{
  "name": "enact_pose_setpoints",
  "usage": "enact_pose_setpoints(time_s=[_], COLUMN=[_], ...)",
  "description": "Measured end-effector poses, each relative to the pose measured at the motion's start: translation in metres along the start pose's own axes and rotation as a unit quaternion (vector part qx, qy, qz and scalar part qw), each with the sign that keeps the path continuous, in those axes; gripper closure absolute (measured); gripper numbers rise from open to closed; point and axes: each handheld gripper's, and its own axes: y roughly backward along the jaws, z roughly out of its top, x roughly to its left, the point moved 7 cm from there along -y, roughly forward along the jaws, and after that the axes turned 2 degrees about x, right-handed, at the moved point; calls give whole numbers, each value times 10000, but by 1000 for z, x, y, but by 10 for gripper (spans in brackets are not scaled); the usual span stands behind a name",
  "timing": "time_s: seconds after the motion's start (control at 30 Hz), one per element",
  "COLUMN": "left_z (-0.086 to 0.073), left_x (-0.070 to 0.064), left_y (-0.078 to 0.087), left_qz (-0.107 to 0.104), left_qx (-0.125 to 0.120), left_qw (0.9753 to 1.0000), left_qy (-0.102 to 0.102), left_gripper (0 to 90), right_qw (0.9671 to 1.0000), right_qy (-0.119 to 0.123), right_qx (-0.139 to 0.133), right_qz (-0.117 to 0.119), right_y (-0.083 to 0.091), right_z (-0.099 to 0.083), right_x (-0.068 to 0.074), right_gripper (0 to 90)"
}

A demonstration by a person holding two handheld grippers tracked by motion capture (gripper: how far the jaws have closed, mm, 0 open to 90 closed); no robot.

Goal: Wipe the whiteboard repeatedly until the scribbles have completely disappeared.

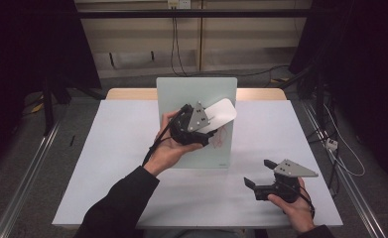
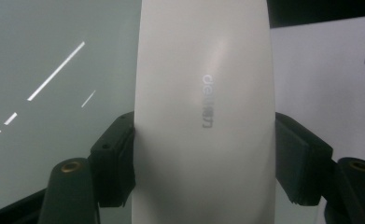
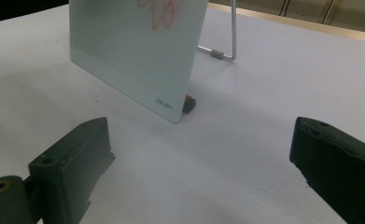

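A frosted glass board [image 1: 191,94] stands tilted on the white table [image 1: 112,148], with a red scribble [image 1: 220,140] on its right part. My left gripper [image 1: 209,120] is held up in front of the board and is shut on a white eraser [image 1: 221,113], which lies against the glass just above the scribble. In the left gripper view the eraser [image 2: 203,116] is clamped between both pads [image 2: 115,158], with the board [image 2: 54,93] behind it. My right gripper [image 1: 259,173] hovers open near the table's front right. Its own view shows the board [image 3: 133,51] and the scribble [image 3: 159,11] ahead.
A wire stand [image 3: 233,42] props the board from behind, and a small dark foot [image 3: 188,103] sits at its lower corner. Metal rails run along both sides of the table [image 1: 28,173]. Cables hang at the back wall [image 1: 174,44].
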Motion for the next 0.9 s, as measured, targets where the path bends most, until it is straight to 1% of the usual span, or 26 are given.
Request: enact_pose_setpoints(time_s=[0.03,0.07,0.13,0.17,0.2,0.27,0.37,0.4,0.47,0.57,0.63,0.73,0.83,0.9], left_z=[3,5,7,7,6,4,-2,-5,-10,-19,-26,-37,-45,-48], left_x=[4,9,17,19,19,16,6,3,-5,-18,-28,-42,-53,-57], left_y=[2,5,9,11,11,10,6,4,1,-5,-9,-15,-19,-20], left_qz=[48,112,207,248,252,255,144,107,-31,-139,-240,-408,-514,-557], left_qx=[-48,-51,-196,-227,-244,-154,-68,-42,14,123,249,397,514,619], left_qw=[10000,9999,9994,9992,9991,9995,9999,9999,10000,9998,9992,9979,9965,9953], left_qy=[53,39,203,234,227,130,48,-16,-25,-107,-222,-319,-420,-492], left_gripper=[312,311,311,312,312,312,312,312,312,312,312,312,312,312], right_qw=[10000,10000,10000,10000,10000,10000,10000,10000,10000,10000,10000,10000,10000,10000], right_qy=[-2,3,6,15,20,15,34,40,30,18,34,36,28,15], right_qx=[0,-4,-5,-8,-7,-2,-9,-15,1,7,-5,-1,0,6], right_qz=[2,0,6,10,13,13,8,6,11,9,13,14,-3,-8], right_y=[0,0,0,0,0,-1,-1,-1,-1,-1,-1,-1,-1,0], right_z=[0,0,0,0,0,0,0,0,0,0,0,0,0,0], right_x=[0,0,0,0,1,1,1,1,1,0,1,1,0,0], right_gripper=[51,51,51,51,50,50,50,50,50,50,50,50,50,50])
